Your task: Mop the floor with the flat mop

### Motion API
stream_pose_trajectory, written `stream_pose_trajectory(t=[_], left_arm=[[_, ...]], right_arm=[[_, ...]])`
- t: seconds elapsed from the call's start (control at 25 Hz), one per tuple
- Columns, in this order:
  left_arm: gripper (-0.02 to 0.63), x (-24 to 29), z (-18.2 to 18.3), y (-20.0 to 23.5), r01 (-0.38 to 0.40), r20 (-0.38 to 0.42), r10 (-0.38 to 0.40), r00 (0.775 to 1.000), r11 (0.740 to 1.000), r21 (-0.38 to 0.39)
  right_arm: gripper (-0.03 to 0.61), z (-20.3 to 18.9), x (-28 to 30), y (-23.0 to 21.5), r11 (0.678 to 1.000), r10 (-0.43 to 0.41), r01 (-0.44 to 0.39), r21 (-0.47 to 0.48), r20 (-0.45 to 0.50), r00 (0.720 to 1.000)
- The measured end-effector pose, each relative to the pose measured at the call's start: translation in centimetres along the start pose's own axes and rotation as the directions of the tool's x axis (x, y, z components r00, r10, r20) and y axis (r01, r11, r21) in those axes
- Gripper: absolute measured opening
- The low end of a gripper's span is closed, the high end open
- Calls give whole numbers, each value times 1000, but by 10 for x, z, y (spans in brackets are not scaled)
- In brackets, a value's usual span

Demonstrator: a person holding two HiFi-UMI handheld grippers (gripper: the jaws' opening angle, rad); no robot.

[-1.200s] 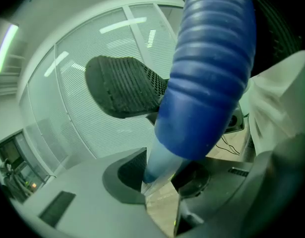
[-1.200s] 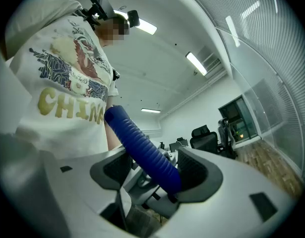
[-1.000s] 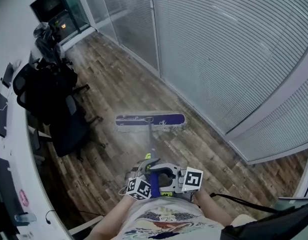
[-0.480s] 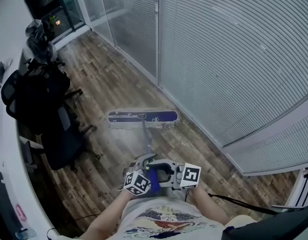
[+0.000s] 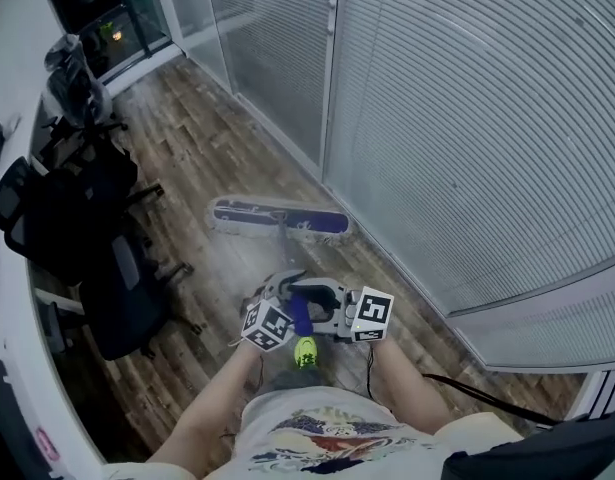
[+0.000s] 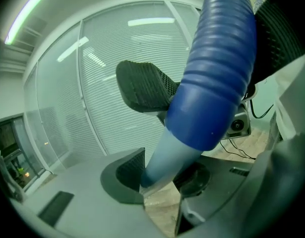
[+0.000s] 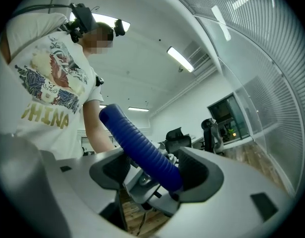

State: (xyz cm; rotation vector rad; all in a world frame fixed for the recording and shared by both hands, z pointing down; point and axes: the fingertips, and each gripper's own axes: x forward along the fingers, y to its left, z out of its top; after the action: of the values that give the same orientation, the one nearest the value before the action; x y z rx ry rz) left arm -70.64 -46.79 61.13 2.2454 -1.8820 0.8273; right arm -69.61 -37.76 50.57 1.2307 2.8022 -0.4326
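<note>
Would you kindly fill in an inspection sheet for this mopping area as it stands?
Surface: wood-plank floor.
Job's things: flat mop head lying on the floor beside the glass wall; mop handle rising to the grippers.
Clutter: black office chairs along the left.
Grippers: left gripper grips the mop handle, jaws just eased wider; right gripper clamped on its blue grip.
Cables: black cable trailing at the right.
Surroundings: glass wall with blinds; white desk at the left edge.
</note>
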Motion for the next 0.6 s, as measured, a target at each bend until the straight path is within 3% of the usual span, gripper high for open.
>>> stream_pose_trajectory(t=[0.12, 0.24, 0.4, 0.6], left_arm=[[109, 28, -2, 25, 26, -29, -25, 999, 999, 39], [109, 40, 1, 28, 49, -53, -45, 998, 995, 83], [109, 40, 8, 2, 49, -59, -43, 997, 995, 88], [109, 26, 34, -53, 16, -37, -15, 999, 1000, 10]], right_arm=[[279, 4, -9, -38, 999, -35, 35, 11, 0, 999], [279, 6, -18, -49, 998, -59, 59, 14, -3, 998], [279, 2, -34, -27, 997, -79, 79, 27, 6, 997], [279, 9, -65, 29, 998, -59, 57, 37, 38, 998]])
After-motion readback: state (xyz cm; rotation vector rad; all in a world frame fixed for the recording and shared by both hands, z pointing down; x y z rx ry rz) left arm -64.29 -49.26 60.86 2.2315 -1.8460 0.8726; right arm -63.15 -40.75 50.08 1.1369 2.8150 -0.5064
